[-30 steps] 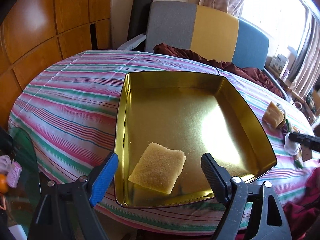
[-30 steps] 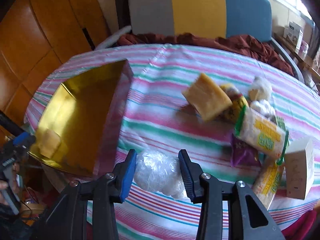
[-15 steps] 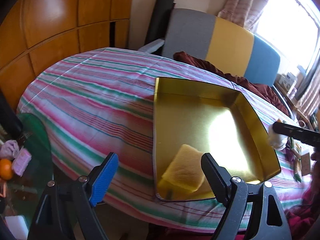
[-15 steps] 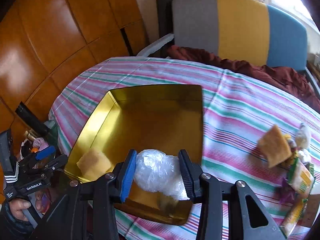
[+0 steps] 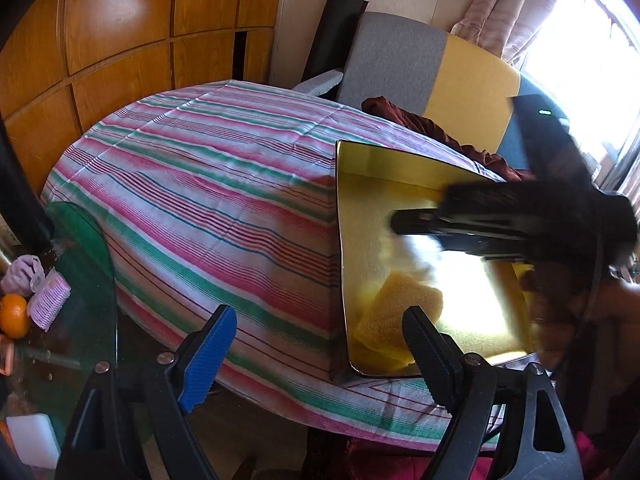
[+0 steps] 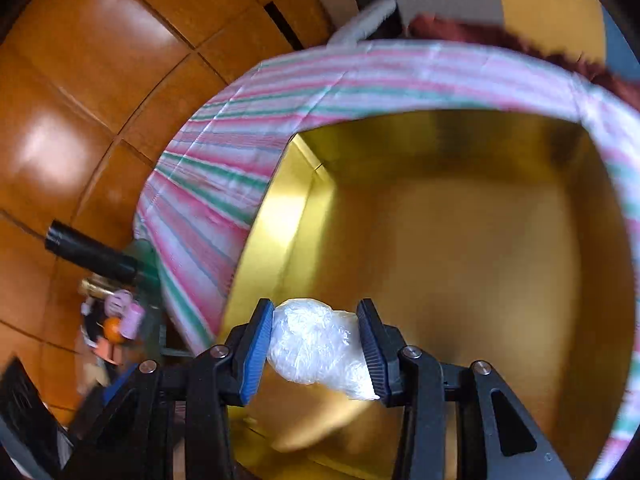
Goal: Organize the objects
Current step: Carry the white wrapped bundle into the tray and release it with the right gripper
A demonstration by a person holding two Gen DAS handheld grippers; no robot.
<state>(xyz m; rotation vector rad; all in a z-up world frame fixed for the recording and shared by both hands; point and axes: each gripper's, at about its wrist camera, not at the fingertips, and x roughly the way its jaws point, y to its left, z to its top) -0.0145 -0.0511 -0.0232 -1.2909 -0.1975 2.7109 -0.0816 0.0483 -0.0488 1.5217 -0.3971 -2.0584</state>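
Observation:
A gold metal tray sits on the striped tablecloth; it also shows in the right wrist view. A yellow sponge lies in the tray's near corner. My right gripper is shut on a clear plastic-wrapped bundle and holds it above the tray's near left part. In the left wrist view the right gripper appears blurred over the tray. My left gripper is open and empty, off the table's near edge, left of the tray.
A glass side table at the left holds an orange and a pink brush. A grey, yellow and blue chair stands behind the table. Wooden panels line the left wall.
My right gripper has carried the plastic-wrapped bundle from the table's right side to over the tray. My left gripper has swung left, away from the tray.

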